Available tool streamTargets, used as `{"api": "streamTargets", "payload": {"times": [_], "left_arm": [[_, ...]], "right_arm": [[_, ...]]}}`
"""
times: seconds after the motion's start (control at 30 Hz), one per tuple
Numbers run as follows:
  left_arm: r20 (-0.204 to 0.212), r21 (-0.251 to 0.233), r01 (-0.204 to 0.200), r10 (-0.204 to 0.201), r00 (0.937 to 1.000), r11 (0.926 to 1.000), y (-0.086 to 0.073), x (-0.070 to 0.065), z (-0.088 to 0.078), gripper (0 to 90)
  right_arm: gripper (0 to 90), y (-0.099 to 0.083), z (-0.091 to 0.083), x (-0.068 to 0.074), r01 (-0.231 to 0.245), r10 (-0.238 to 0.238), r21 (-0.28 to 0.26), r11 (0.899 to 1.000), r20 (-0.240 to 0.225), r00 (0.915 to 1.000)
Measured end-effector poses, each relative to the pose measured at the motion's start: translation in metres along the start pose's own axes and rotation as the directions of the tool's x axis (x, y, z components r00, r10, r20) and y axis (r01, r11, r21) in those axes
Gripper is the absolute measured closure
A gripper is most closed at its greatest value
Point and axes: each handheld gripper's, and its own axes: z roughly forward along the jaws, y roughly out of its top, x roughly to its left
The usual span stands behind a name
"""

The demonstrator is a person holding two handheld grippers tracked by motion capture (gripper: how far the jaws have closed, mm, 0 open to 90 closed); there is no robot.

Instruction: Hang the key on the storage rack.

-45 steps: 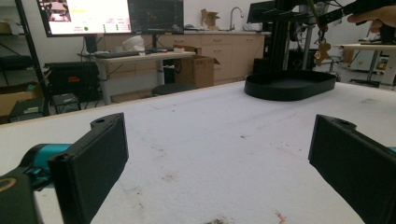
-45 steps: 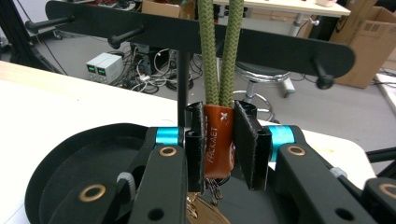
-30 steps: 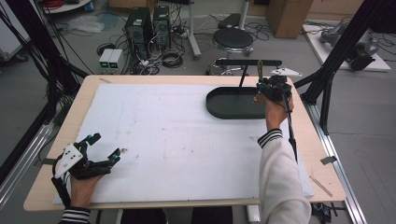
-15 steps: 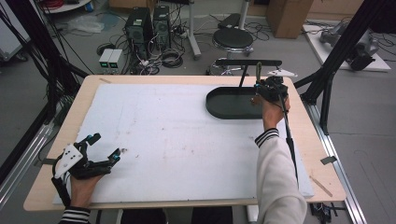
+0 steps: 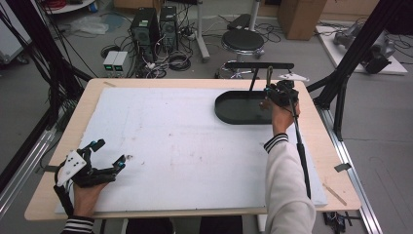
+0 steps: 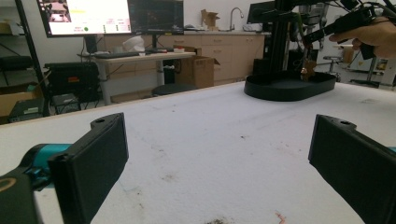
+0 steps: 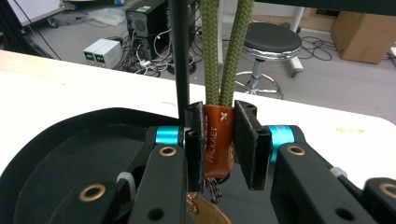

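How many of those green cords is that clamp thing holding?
2: two green cords hang side by side, left and right, both entering the orange tag that the right gripper pinches above the black tray.

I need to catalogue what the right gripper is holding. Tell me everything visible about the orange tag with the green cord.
The orange tag looks like leather or rubber, stamped with pale lettering and a small cross near its top. A doubled olive-green cord rises straight up from its top, so it hangs upright. Metal rings and a coppery disc dangle beneath it. The right gripper is shut on its two sides, holding it above the black oval tray, beside a thin black post.
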Motion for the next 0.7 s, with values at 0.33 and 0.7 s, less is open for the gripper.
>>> {"api": "streamTargets", "payload": {"times": [0.33, 0.7], "left_arm": [[0.0, -0.001, -0.004, 0.004, 1.0, 1.0, 0.0, 0.0, 0.0, 5.2], [-0.001, 0.005, -0.007, 0.007, 1.0, 1.0, 0.0, 0.0, 0.0, 5.2]], "right_arm": [[66.0, 0.0, 0.001, -0.001, 0.012, -0.012, -0.012, 1.0, -0.008, 0.9999], [0.2, -0.007, -0.025, 0.0, 0.065, -0.074, -0.086, 0.994, -0.104, 0.9919]]}}
